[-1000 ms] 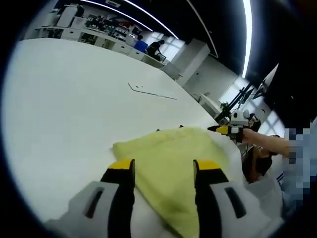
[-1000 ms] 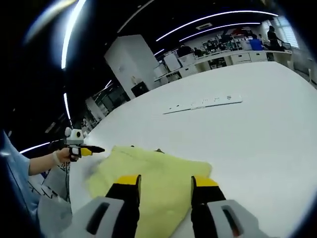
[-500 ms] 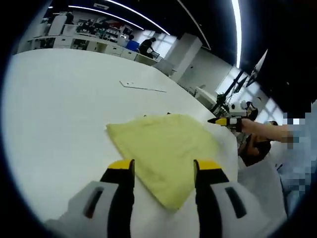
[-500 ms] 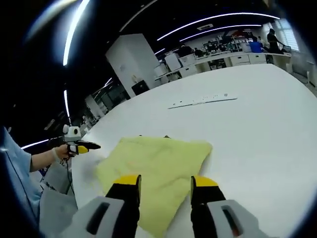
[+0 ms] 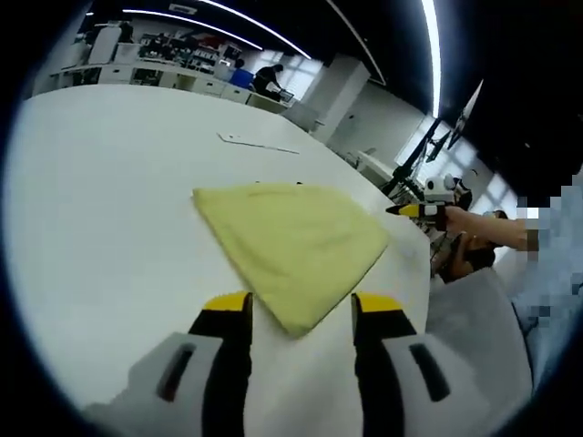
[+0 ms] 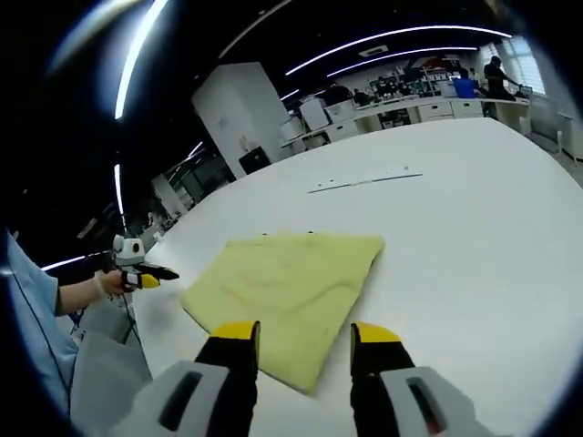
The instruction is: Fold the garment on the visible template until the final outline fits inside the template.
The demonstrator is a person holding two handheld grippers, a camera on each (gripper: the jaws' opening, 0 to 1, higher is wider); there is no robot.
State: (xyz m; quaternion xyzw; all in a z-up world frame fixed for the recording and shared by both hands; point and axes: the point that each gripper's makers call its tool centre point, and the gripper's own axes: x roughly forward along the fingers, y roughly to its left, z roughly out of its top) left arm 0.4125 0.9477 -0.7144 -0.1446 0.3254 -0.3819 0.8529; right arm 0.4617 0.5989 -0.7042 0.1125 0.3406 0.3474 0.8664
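While both claws, left and right, gape empty, the folded yellow garment hides any template.

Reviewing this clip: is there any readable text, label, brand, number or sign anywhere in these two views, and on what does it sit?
None can be read.
Folded yellow garment: plain, no print or tag showing.
White table: bare; the thin flat strip lying on it carries small dark marks, too small to read.
Left tongs and right tongs: yellow tips, no lettering visible.
Background shelves and desks: too far and blurred.
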